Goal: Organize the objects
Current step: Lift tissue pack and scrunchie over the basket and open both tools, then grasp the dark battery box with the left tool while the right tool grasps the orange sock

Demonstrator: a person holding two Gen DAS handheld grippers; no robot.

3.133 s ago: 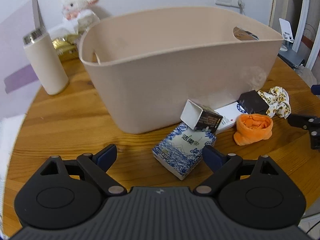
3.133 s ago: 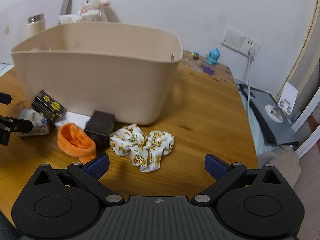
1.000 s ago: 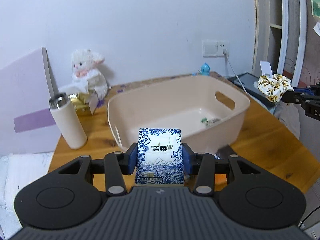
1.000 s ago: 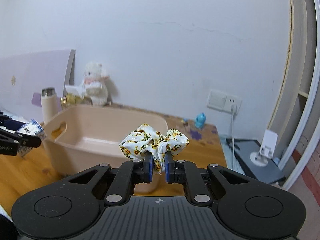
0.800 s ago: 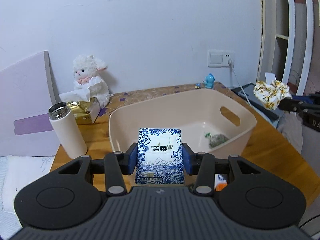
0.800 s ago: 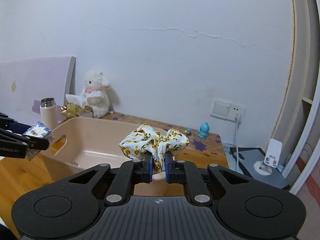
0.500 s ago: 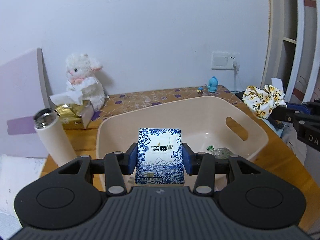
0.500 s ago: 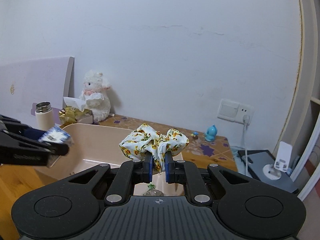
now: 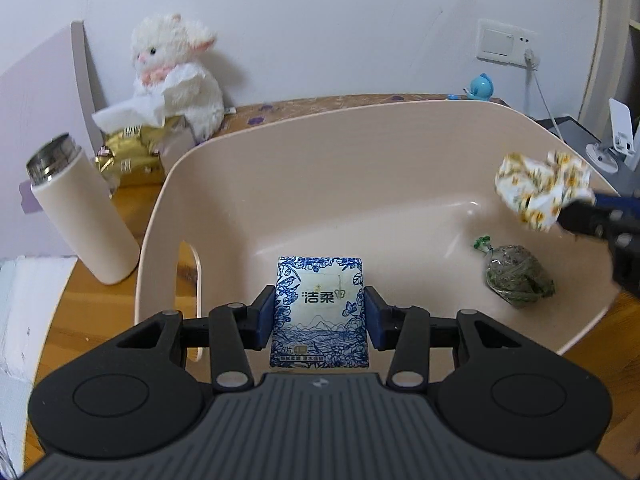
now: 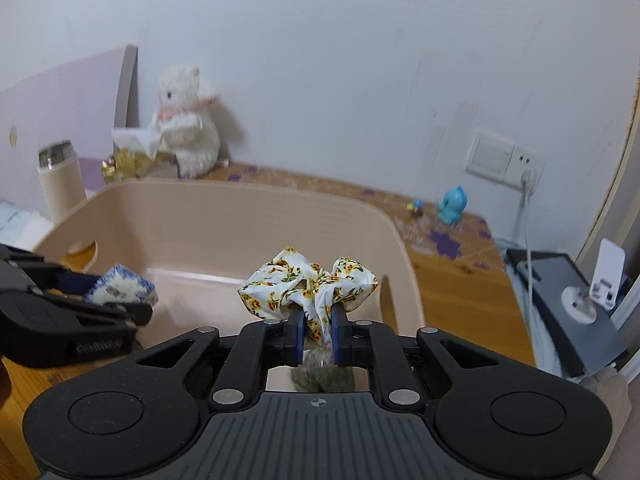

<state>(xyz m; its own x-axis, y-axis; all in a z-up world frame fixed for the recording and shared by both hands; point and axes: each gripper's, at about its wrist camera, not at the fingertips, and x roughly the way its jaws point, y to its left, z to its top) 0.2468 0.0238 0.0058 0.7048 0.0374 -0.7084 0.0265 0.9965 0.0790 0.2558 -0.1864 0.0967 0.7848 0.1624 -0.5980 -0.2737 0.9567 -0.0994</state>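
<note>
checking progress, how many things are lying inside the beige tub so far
1: a small green-filled plastic bag lies on the floor of the tub, right side. The tissue pack and floral scrunchie are held above it. The near corner is hidden.

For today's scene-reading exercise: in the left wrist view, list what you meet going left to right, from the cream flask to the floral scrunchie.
cream flask → gold tissue box → white plush lamb → blue-and-white tissue pack in the left gripper → green-tied bag → floral scrunchie
</note>
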